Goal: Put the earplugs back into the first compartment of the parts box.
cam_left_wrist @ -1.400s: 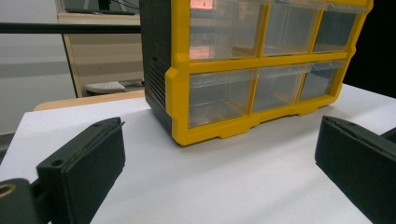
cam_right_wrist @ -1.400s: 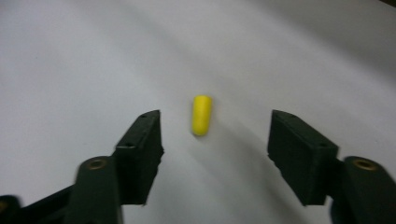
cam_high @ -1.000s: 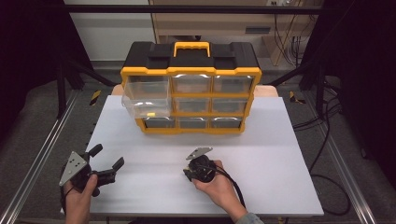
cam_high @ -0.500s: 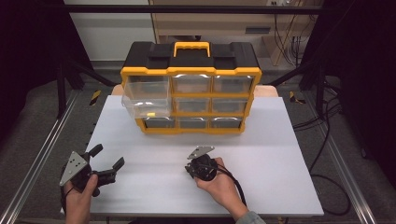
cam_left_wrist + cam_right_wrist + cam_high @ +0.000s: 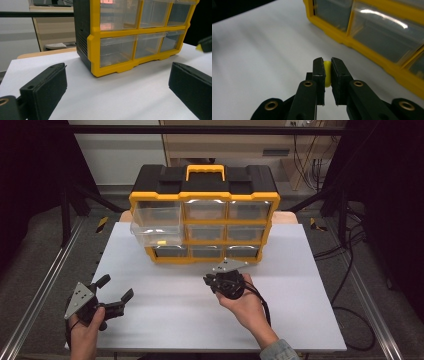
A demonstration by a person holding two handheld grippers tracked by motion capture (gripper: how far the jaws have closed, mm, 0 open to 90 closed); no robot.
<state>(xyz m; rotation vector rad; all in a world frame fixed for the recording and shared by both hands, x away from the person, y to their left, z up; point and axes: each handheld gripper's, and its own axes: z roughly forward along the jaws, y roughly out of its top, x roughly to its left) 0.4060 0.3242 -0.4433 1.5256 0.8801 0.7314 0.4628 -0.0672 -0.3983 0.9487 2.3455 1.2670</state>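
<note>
While pinching a small yellow piece [image 5: 327, 73], the right claw [image 5: 327, 65] is nearly closed.

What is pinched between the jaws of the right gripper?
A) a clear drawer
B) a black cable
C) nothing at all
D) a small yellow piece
D: in the right gripper view, the right gripper has its jaws shut on a small yellow piece, above the white table.
</note>
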